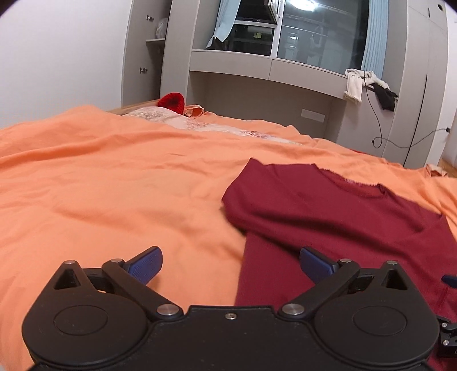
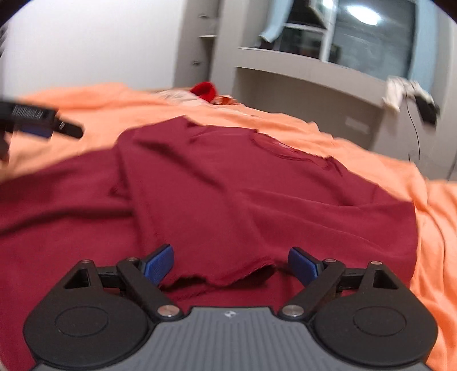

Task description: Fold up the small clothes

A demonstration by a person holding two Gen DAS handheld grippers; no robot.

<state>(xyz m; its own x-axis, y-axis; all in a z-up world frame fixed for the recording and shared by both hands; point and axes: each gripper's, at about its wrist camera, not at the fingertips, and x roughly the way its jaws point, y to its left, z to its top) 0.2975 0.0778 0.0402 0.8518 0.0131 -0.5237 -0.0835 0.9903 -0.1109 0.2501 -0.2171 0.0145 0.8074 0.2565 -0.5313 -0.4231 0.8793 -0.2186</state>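
**Both claws spread wide over a dark red shirt on an orange bed**

A dark red shirt (image 1: 328, 205) lies spread on an orange bedspread (image 1: 100, 185), its neckline toward the far side of the bed. One side panel of it is folded inward over the body, leaving a ragged hem edge that shows nearest the right wrist camera.

The left gripper (image 1: 231, 265) hovers low over the near left border of the shirt, its jaws released and wide apart. One blue pad (image 1: 145, 264) sits above bare bedspread, the other above red cloth, and nothing is caught between them.

The right gripper (image 2: 230, 264) is likewise spread open above the shirt (image 2: 242, 185). The folded hem lies between and just ahead of its two blue pads (image 2: 160, 264). The right wrist view is smeared by motion, so it is hard to say whether the pads brush the cloth; they do not appear to pinch it. At the left edge of that view a dark blurred shape is probably the left gripper.

Farther up the bed, a bright red knitted item (image 1: 172, 102) rests near a pale patterned cloth (image 1: 182, 121). Behind the bed stands a grey cabinet (image 1: 257, 85) with a window (image 1: 300, 25) above it, and white and black clothes (image 1: 368, 85) hang off the ledge at the right, with a black cable (image 1: 377, 125) trailing down.
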